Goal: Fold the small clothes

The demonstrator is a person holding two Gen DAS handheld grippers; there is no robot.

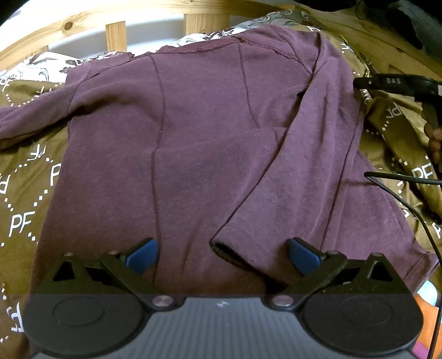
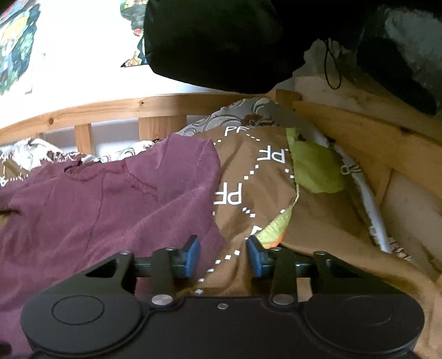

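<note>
Fabric fills most of the left wrist view: a maroon long-sleeved top (image 1: 199, 143) lies spread flat on a brown bedspread (image 1: 25, 198) printed with white letters and dotted lines. Its neckline runs along the upper middle of the frame, close to the wooden bed rail (image 1: 116, 16) that arcs across the top. One sleeve trails off toward the left edge; the other is folded in across the body, with its cuff (image 1: 229, 243) ending at lower centre. Bare bedspread shows at the left and right sides of the frame. A thin black cable (image 1: 408, 204) loops over the cover at the right edge.

The left gripper (image 1: 223, 255) tilts down over the hem end of the top, its blue pads (image 1: 142, 258) spread wide, with the cuff lying between them and neither pad pressing on it. The other gripper's black body pokes in at the upper right.

In the right wrist view, the right gripper (image 2: 223, 255) sits low over the bedspread, just right of the top's shoulder edge. Its pads stand partly apart with only bedspread between them, gripping nothing. A lime-green cloth (image 2: 315, 168) lies at centre right, near the wooden side board (image 2: 359, 132). A dark bundle (image 2: 221, 41) hangs over the upper frame.
</note>
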